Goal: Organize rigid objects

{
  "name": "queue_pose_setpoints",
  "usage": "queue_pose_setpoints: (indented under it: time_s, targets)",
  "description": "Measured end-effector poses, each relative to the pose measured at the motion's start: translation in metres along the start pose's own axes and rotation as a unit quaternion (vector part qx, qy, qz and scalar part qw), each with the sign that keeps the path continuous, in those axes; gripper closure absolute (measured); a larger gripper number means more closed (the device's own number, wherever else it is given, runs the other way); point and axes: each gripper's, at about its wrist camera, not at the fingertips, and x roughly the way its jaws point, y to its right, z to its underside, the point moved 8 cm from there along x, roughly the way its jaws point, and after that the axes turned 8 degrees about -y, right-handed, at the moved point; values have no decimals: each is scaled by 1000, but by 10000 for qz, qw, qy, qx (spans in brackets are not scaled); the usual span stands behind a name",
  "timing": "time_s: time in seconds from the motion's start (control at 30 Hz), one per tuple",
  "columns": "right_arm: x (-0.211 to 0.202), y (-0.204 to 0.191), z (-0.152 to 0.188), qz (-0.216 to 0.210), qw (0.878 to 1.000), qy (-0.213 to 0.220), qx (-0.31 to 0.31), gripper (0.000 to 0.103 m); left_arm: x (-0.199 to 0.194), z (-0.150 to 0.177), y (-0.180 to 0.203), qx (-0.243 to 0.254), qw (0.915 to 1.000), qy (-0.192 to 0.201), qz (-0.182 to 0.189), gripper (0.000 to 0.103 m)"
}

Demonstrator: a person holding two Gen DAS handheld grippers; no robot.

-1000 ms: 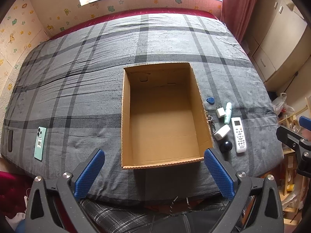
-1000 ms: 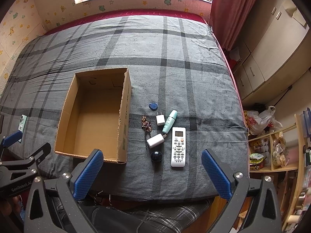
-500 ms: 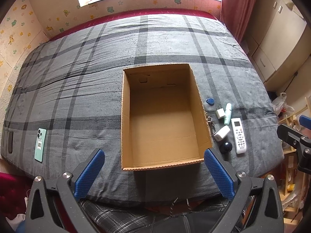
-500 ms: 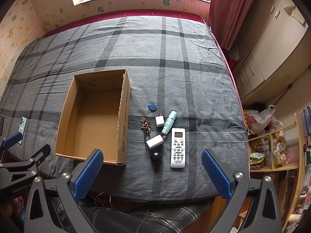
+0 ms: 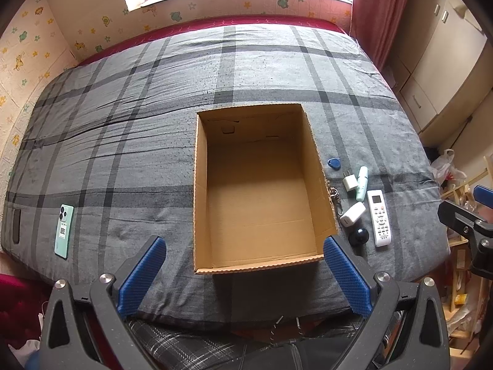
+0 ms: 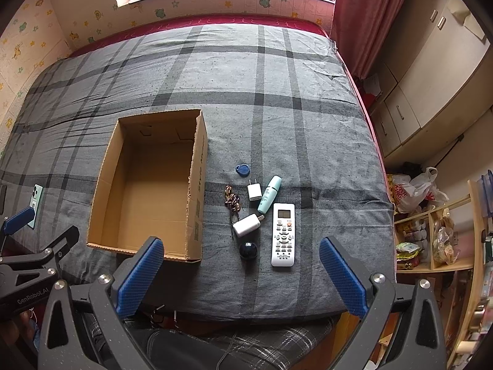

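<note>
We hold left gripper (image 5: 243,273) and right gripper (image 6: 240,273) wide open, empty, above bed's (image 6: 308,129) near edge. Cardboard box (image 6: 197,185) empty; remote (image 6: 283,234), chargers, bottle, ball cluster just right, near edge, probably staged for boxing.

Open box (image 5: 262,191) top; small-item cluster (image 6: 265,215) crowding its right wall.

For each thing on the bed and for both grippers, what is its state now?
box: open, empty
remote: flat, buttons up
phone: flat, back up
tube: lying on its side
small charger: flat, prongs away from the camera
big charger: on its side
blue tag: flat
keys: lying beside box
dark ball: resting on bed
left gripper: jaws open, empty
right gripper: jaws open, empty
</note>
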Motion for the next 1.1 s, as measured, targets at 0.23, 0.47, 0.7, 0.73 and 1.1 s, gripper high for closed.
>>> queue_pose_setpoints:
  time_s: [0.23,0.47,0.7,0.73,1.1]
  targets:
    - [2,-1,-1,-8,10000,-20,-5,0,2,-1,-4,-47,10000,-13,28,0]
    - [6,-1,0,-16,10000,-37,-6,0,4,-2,-6,-58,10000,-14,23,0]
    - [10,-1,-1,-30,10000,-77,-23,0,6,-4,-9,-87,10000,-11,24,0]
    - [11,-1,0,-31,10000,-84,-28,0,6,-4,-10,-95,9999,-11,30,0]
    - [15,0,-4,25,10000,-90,-28,0,13,-8,-17,-86,10000,-14,35,0]
